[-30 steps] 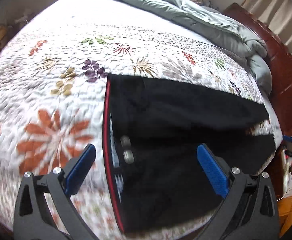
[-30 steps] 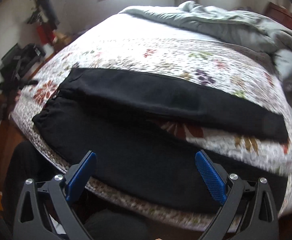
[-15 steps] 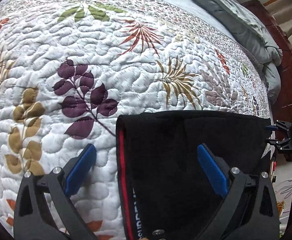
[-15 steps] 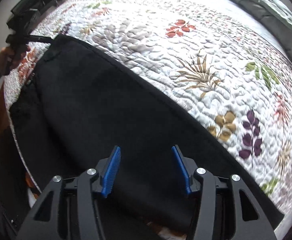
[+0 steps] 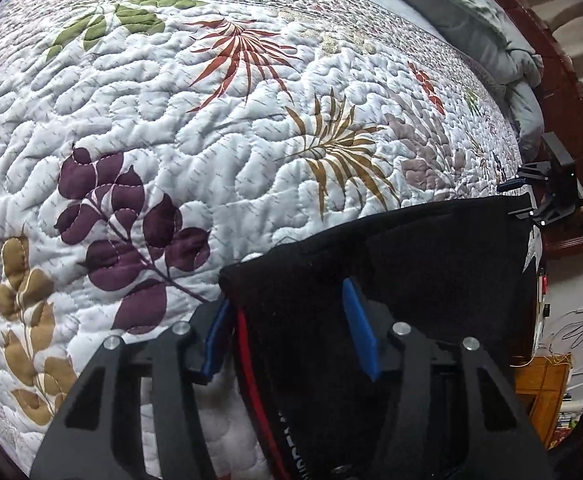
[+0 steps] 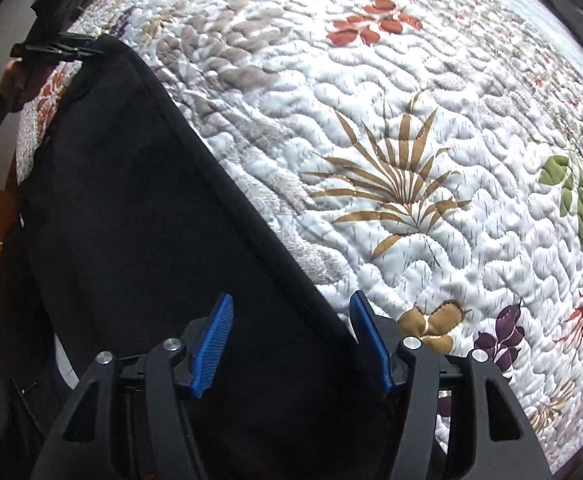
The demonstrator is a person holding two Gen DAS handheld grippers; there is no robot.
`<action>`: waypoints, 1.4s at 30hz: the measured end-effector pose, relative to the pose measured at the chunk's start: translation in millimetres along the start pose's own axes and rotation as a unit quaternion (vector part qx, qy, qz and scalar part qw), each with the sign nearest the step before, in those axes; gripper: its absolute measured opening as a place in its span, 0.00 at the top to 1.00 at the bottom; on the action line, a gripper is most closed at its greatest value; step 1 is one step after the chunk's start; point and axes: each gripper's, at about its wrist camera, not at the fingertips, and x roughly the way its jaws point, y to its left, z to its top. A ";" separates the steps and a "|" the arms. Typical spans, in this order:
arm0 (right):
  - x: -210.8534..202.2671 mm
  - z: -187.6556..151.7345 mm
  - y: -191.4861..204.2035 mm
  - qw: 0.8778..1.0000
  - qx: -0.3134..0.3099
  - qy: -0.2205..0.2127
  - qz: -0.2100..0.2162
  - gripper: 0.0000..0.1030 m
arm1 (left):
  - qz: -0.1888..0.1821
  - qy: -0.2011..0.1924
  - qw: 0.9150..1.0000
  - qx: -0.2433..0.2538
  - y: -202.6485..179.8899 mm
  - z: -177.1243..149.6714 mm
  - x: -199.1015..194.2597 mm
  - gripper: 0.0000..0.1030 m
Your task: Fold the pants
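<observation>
Black fabric fills the near ground: the pants (image 5: 431, 280) lie spread on the bed, over its floral quilt (image 5: 211, 140). Close to the lens, the left hand-held gripper (image 5: 287, 320) straddles the waistband corner, one blue pad (image 5: 215, 332) just outside the red-striped edge and the other over the cloth; its jaws are closing, with the bunched corner between them, and the near pad looks to be against the fabric, though a firm pinch cannot be confirmed. Over on the other view, the right hand-held gripper (image 6: 291, 340) points down at the long edge of the pants (image 6: 151, 220); its jaws are opening, one pad over the black cloth, the other at the seam where cloth meets quilt (image 6: 411, 120), neither pad pressing. Farther along, the black leg runs away toward the bed's far side edge. Beyond that, a grey duvet (image 5: 491, 12) is heaped along the far edge, beside a dark wooden bed frame (image 5: 563, 80).
</observation>
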 end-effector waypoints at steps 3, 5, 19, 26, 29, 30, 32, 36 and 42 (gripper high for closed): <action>6.2 -2.0 -3.0 1.000 -0.003 0.021 0.006 0.55 | 0.016 -0.008 1.000 0.004 -3.3 -0.1 0.5 0.65; 1.7 -5.2 -8.9 1.000 0.008 0.019 0.000 0.72 | 0.014 -0.012 1.000 0.000 -4.3 0.1 -1.5 0.76; -111.9 -89.4 44.7 0.996 -0.009 -0.059 -0.066 0.93 | 0.004 -0.122 0.990 0.066 -69.3 -49.7 -96.5 0.89; -130.5 -126.9 128.1 0.988 -0.012 -0.116 -0.105 0.93 | -0.011 -0.163 0.982 0.093 -97.0 -115.7 -140.1 0.89; -118.7 -142.7 155.6 0.982 -0.013 -0.132 -0.132 0.93 | -0.018 -0.171 0.980 0.095 -102.6 -144.4 -147.5 0.89; -113.9 -147.9 164.1 0.981 -0.014 -0.137 -0.140 0.94 | -0.021 -0.174 0.980 0.094 -103.8 -153.2 -148.5 0.89; -104.8 -158.4 177.7 0.977 -0.011 -0.147 -0.153 0.94 | -0.027 -0.178 0.979 0.094 -105.7 -172.2 -150.3 0.89; -83.7 -185.3 206.4 0.971 -0.004 -0.166 -0.172 0.94 | -0.034 -0.181 0.979 0.089 -104.9 -204.1 -146.2 0.88; -47.4 -214.5 242.4 0.964 0.002 -0.179 -0.199 0.94 | -0.025 -0.175 0.980 0.094 -102.2 -243.6 -131.8 0.87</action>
